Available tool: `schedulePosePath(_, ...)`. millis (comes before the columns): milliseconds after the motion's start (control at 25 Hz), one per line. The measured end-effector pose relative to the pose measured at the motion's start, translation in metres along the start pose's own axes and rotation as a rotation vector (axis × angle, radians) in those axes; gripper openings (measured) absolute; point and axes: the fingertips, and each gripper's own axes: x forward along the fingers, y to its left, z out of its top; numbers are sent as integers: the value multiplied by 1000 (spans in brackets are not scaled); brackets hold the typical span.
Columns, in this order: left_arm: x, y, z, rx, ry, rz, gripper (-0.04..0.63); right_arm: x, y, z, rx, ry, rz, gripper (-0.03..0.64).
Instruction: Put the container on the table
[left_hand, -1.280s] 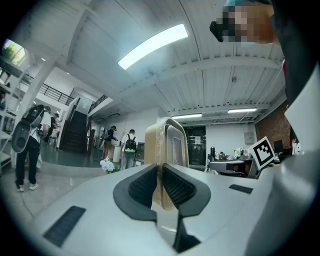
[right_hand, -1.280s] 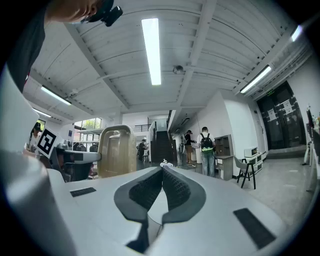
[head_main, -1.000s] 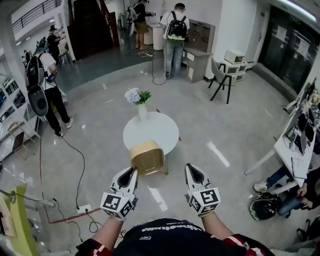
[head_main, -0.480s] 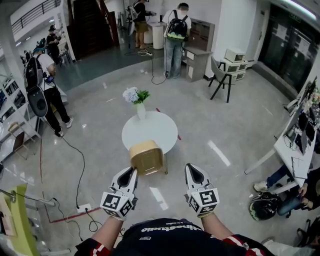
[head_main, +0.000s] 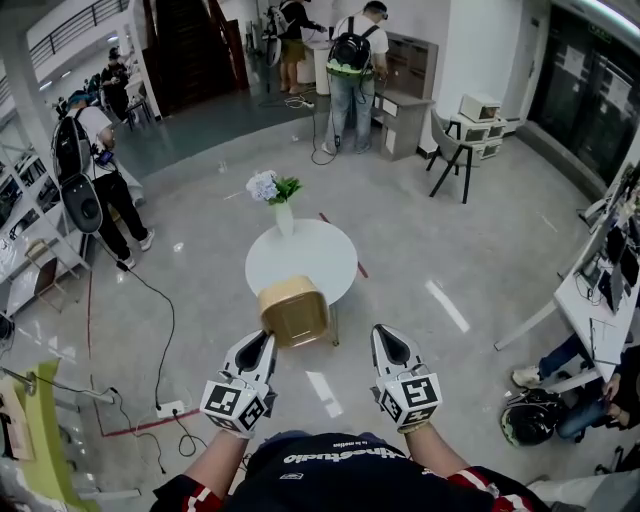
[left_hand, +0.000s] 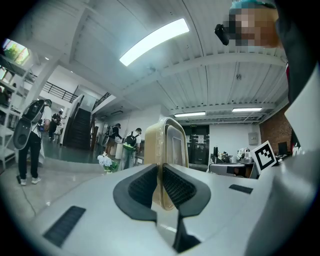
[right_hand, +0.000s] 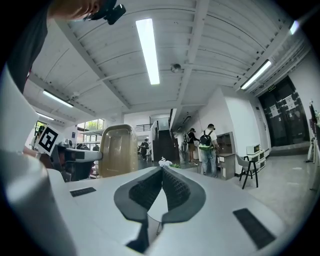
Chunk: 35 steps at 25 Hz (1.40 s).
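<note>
My left gripper (head_main: 263, 345) is shut on the rim of a tan plastic container (head_main: 293, 311), which stands on edge in front of it and overlaps the near edge of the round white table (head_main: 320, 260) below. In the left gripper view the container (left_hand: 170, 150) rises upright between the dark pads (left_hand: 145, 186), pinched at its rim by my left gripper (left_hand: 161, 185). My right gripper (head_main: 388, 345) is held level to the right of the container, its jaws closed together with nothing in them. From the right gripper view the container (right_hand: 118, 150) shows to the left of my right gripper (right_hand: 162, 187).
A white vase of flowers (head_main: 275, 200) stands at the table's far edge. People stand at the back (head_main: 350, 70) and at the left (head_main: 95, 180). Cables (head_main: 160, 330) run over the shiny floor at left. Desks with seated people (head_main: 590, 370) line the right side.
Both grippers and the container have drifted slightly forward toward the table, so it sits a little nearer in the head view. The grip has not changed.
</note>
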Motion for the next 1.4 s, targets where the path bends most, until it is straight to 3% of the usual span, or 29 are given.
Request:
schedulePosePath(400, 10, -18, -10, 5, 21, 26, 49, -10, -22, -10, 20, 15, 25, 9)
schedulePosePath(840, 64, 12, -21, -19, 35, 6, 49, 36, -45, -16, 20, 33, 10, 9)
schedulePosePath(1040, 98, 43, -20, -10, 34, -11, 49, 84, -59, -15, 3, 34, 0, 9)
schedulePosePath(1400, 168, 142, 2, -24, 24, -31, 49, 202, -62, 5, -24, 23, -11, 9)
